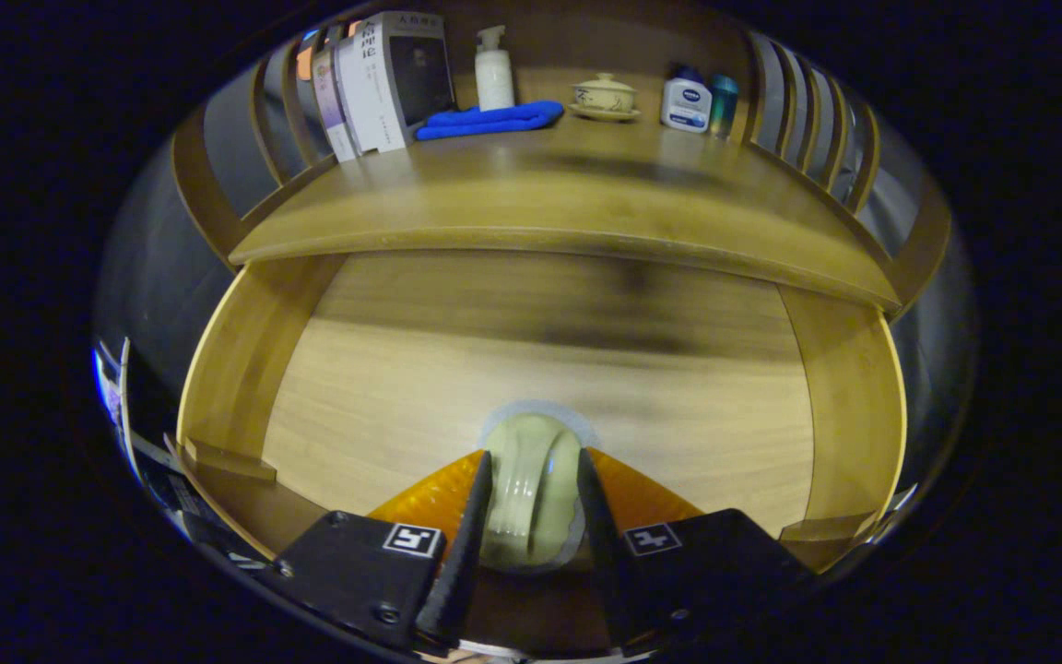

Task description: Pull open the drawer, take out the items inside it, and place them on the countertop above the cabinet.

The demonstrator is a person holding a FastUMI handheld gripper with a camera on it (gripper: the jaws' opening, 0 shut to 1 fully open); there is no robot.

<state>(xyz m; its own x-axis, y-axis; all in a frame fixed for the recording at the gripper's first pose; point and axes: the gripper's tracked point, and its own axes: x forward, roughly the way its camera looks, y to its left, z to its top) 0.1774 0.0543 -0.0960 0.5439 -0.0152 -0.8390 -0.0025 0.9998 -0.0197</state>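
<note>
The drawer [245, 369] stands pulled open below the tabletop [586, 198], its pale wooden floor bare apart from one thing: a pale green cup [531, 489] lying near the front, on what looks like a light round patch. The claw [531, 498] is clenched on that cup, one dark finger pressed to each side of it, orange padding showing behind both fingers [471, 516].

Up on the tabletop, everything sits well back against the rear. A few books [383, 83] lean upright at one end, and just beside them a folded blue cloth [489, 120] lies flat. Behind the cloth stands a white pump bottle [494, 72]. Further along sits a lidded yellowish bowl [604, 94] on its saucer (the lid closed, so its inside can't be seen), then a small white bottle [686, 101] with a blue cap and a teal canister [725, 103] touching or nearly touching it.

Curved wooden rails [808, 111] with slats fence both ends of the tabletop, and a shadow falls across the wood.
</note>
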